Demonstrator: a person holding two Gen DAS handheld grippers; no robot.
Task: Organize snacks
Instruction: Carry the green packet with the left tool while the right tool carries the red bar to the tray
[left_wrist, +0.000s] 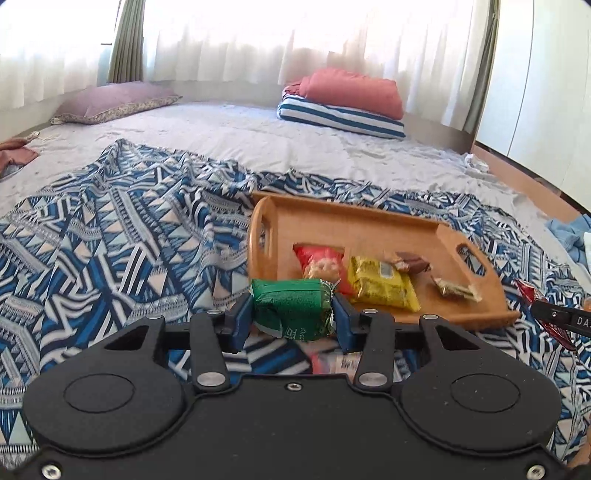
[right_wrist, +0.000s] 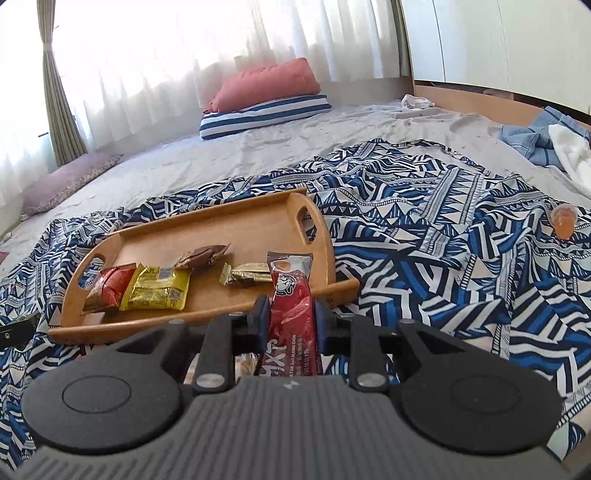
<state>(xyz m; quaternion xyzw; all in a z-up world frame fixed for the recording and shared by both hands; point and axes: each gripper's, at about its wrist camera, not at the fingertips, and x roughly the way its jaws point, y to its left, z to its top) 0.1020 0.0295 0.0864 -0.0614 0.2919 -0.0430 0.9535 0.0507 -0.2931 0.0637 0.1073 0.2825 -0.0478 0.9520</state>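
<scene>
- The left hand-held gripper (left_wrist: 293, 314) was closed on a green pack (left_wrist: 291, 306), its blue pads pressed against the two short ends, so the pack's long axis ran across, from one pad to the other.
- The green pack hung clear of the bed, just short of the tray's (left_wrist: 369, 225) near corner; white lettering showed on its underside, too cut off to read.
- The right hand-held gripper (right_wrist: 290, 321) was nearly shut on a long red stick pack (right_wrist: 291, 306), pinched at its narrow sides.
- The stick pack's long axis ran along the fingers, its far end pointing away over the tray's (right_wrist: 221, 218) near rim; it bore a cartoon face and large white letters nearer the camera, which I could not make out.
- The wooden tray lay on a blue patterned cloth (right_wrist: 424, 240) spread over the bed.
- In the tray, a red pack (right_wrist: 110, 284) and a yellow pack (right_wrist: 159, 288) lay touching side by side at one end; the yellow one carried small print and a barcode, unreadable.
- A brown pack (right_wrist: 201, 255) lay just behind the yellow one, and a gold bar (right_wrist: 245, 277) lay crosswise nearer the stick pack.
- A small orange cup (right_wrist: 563, 221) sat alone on the cloth, well apart from the tray.
</scene>
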